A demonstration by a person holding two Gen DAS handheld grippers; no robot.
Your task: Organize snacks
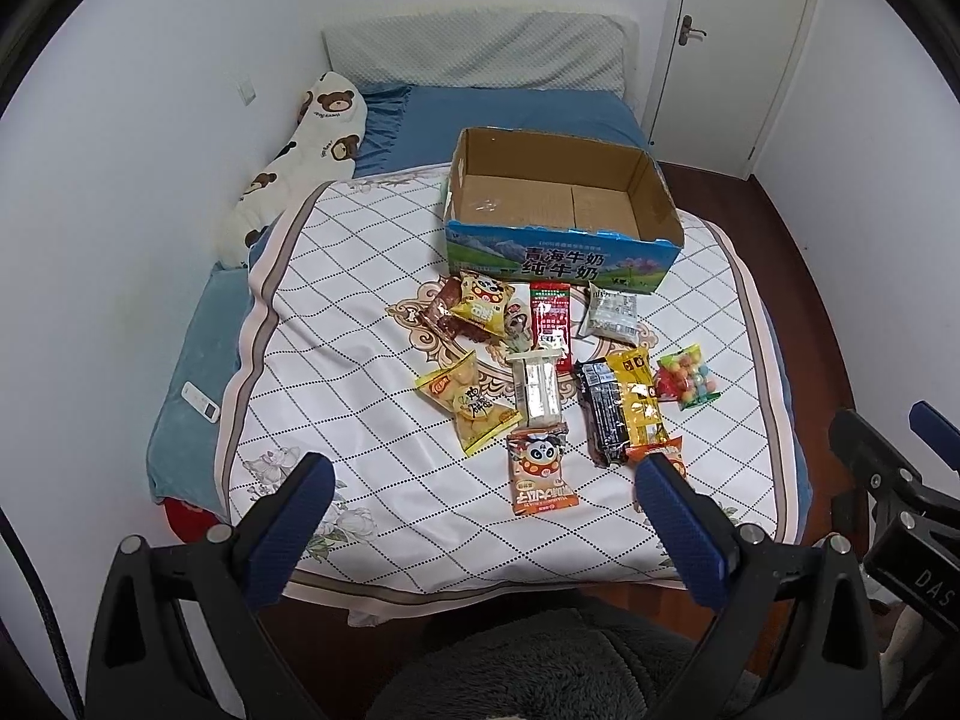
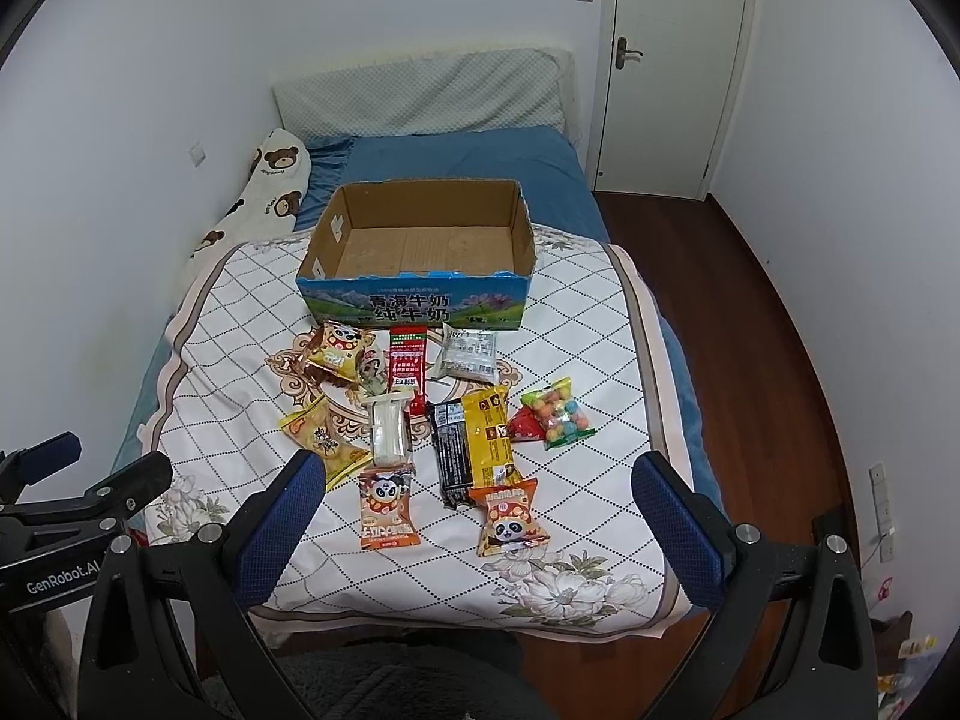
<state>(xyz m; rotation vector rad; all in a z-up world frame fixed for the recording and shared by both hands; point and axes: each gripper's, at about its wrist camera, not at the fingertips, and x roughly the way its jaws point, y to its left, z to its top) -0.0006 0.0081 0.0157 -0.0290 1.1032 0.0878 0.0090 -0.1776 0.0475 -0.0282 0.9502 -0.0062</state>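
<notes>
On the bed point(image 1: 198, 372), over a white quilt point(image 1: 360, 312) with a diamond pattern, about a dozen snack packets lie loose in front of an open cardboard box point(image 1: 558, 192), which sits at twelve o'clock from the pile and holds nothing yet. Both claws hang above the foot of the bed, well short of the snacks. The left claw point(image 1: 480, 516) is spread wide and holds nothing; the right claw point(image 2: 474, 516) is likewise spread wide and empty.

Nearest the claws lie two orange panda packets: one point(image 2: 387, 510) at six o'clock of the pile, the other point(image 2: 510, 516) just to its right. Behind them run a black bar point(image 2: 453, 450) and a yellow packet point(image 2: 489, 435), touching side by side, and a clear white pack point(image 2: 390, 429). A bag of coloured balls point(image 2: 558, 411) sits at three o'clock, a red packet point(image 2: 408, 366) and a grey-white one point(image 2: 468, 351) close to the box wall.

The sensible start is probably the near panda packets, each claw taking the one on its own side. These foil pillows are puffy and slick, so pinching a crimped end seam should hold better than squeezing the belly. The quilt is soft, so press down lightly or the fabric may bunch into the grip. Carry high enough to clear the box's ragged front rim point(image 1: 540, 234), and lay packets flat toward the far wall, leaving room.
</notes>
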